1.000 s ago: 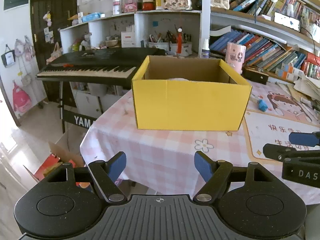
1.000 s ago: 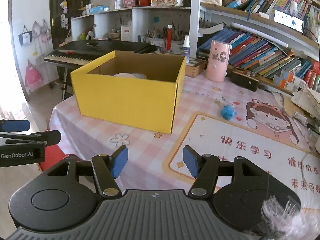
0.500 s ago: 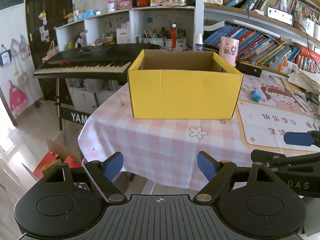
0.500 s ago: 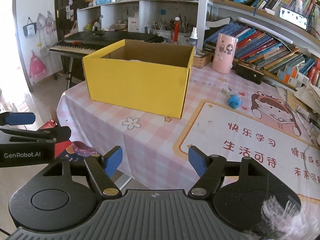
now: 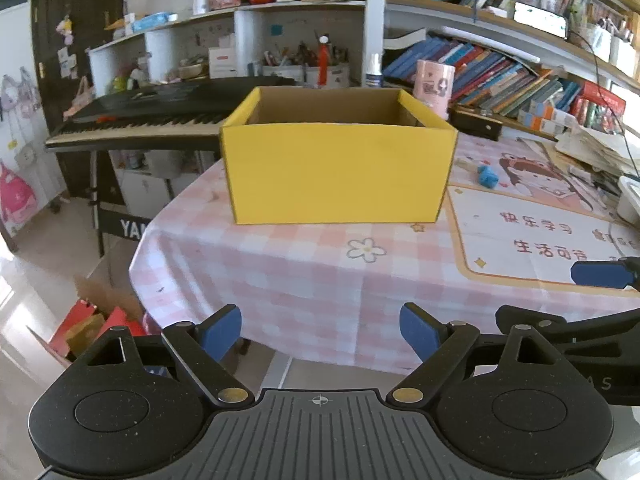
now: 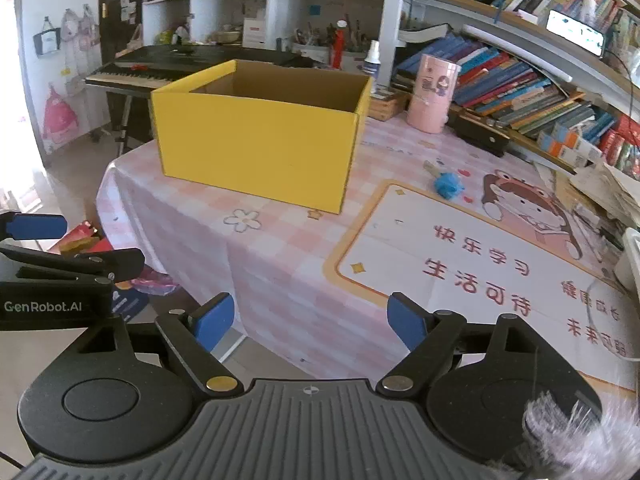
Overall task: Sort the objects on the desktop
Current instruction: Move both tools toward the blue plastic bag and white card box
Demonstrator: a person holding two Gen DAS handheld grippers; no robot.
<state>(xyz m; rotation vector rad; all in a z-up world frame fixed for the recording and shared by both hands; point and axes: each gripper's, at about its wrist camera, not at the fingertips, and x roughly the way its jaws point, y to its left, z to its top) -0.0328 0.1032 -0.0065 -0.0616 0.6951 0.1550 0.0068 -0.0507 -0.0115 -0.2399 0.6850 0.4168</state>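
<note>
A yellow cardboard box [image 5: 338, 174] stands open-topped on the table with the pink checked cloth [image 5: 304, 276]; it also shows in the right wrist view [image 6: 256, 148]. Its inside is hidden from here. A small blue object [image 6: 449, 184] lies right of the box, also in the left wrist view [image 5: 488, 178]. A pink cylinder [image 6: 431, 98] stands behind. My left gripper [image 5: 320, 330] is open and empty, off the table's near edge. My right gripper [image 6: 308, 324] is open and empty, beside it to the right.
A printed desk mat [image 6: 480, 264] covers the table's right part. A black keyboard piano [image 5: 160, 116] stands left behind the table. Bookshelves [image 6: 520, 88] and paper stacks [image 5: 600, 152] crowd the right. Red boxes [image 5: 92, 320] lie on the floor at left.
Both grippers have pulled back from the table and away from the box, which now looks smaller and farther. Both stay open and empty.
</note>
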